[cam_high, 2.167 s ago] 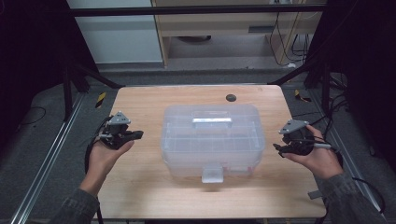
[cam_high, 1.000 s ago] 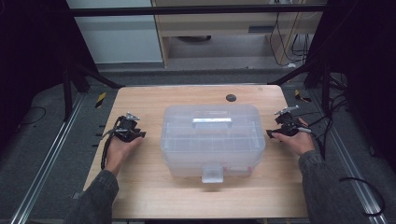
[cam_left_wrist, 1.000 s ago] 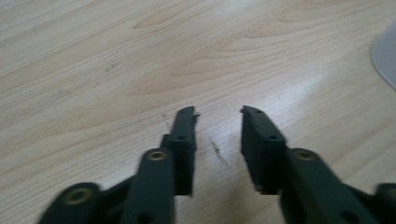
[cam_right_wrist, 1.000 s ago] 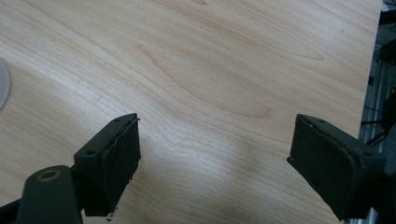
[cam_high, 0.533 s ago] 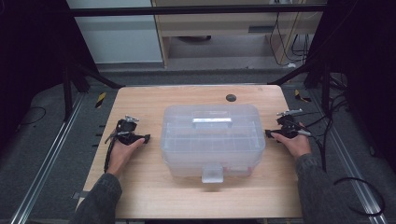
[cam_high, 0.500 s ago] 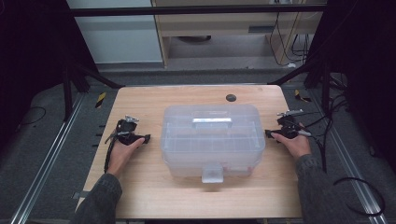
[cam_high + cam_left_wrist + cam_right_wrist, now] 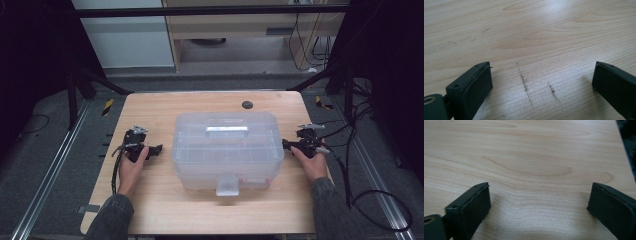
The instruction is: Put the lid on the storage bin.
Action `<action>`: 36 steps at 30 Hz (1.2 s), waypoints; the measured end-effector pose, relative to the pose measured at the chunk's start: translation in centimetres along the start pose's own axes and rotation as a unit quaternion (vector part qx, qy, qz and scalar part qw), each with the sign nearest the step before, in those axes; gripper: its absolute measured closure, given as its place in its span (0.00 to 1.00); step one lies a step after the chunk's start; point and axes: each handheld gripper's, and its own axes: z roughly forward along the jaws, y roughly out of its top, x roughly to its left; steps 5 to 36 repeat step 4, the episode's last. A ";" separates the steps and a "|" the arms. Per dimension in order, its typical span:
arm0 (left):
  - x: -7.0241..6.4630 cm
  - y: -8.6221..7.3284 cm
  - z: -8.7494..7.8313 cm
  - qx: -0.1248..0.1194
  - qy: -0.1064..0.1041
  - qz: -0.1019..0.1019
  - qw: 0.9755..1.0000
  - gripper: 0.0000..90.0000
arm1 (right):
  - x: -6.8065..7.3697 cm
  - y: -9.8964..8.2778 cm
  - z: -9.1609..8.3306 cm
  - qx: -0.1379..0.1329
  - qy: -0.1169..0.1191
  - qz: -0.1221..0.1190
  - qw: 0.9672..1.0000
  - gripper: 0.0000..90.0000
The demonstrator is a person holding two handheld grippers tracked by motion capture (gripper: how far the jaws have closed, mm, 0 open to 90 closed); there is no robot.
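A wooden counter (image 7: 150, 210) carries a clear lidded plastic storage box (image 7: 227, 149) at its centre. The left gripper (image 7: 156, 149) and right gripper (image 7: 286, 144) flank its ends, jaws just spread wide and empty, seemingly positioned for lifting.

A box (image 7: 228, 150) sits in the middle of the table (image 7: 165, 210), its latch (image 7: 227, 186) on the near side and its handle (image 7: 227, 130) on top. The left gripper (image 7: 156, 148) lies on the table just left of the box; the right gripper (image 7: 286, 144) lies just right of it. A small disc (image 7: 246, 105) lies on the table beyond the box, near the far edge.
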 end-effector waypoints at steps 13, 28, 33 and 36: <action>-0.1 0.0 0.0 0.001 0.002 -0.006 1.000 0.00 | 1.0 -0.1 -0.1 0.004 -0.023 0.029 0.999 0.00; -0.1 0.0 0.0 0.001 0.002 -0.006 1.000 0.00 | 1.0 -0.1 -0.1 0.004 -0.023 0.029 0.999 0.00; -0.1 0.0 0.0 0.001 0.002 -0.006 1.000 0.00 | 1.0 -0.1 -0.1 0.004 -0.023 0.029 0.999 0.00; -0.1 0.0 0.0 0.001 0.002 -0.006 1.000 0.00 | 1.0 -0.1 -0.1 0.004 -0.023 0.029 0.999 0.00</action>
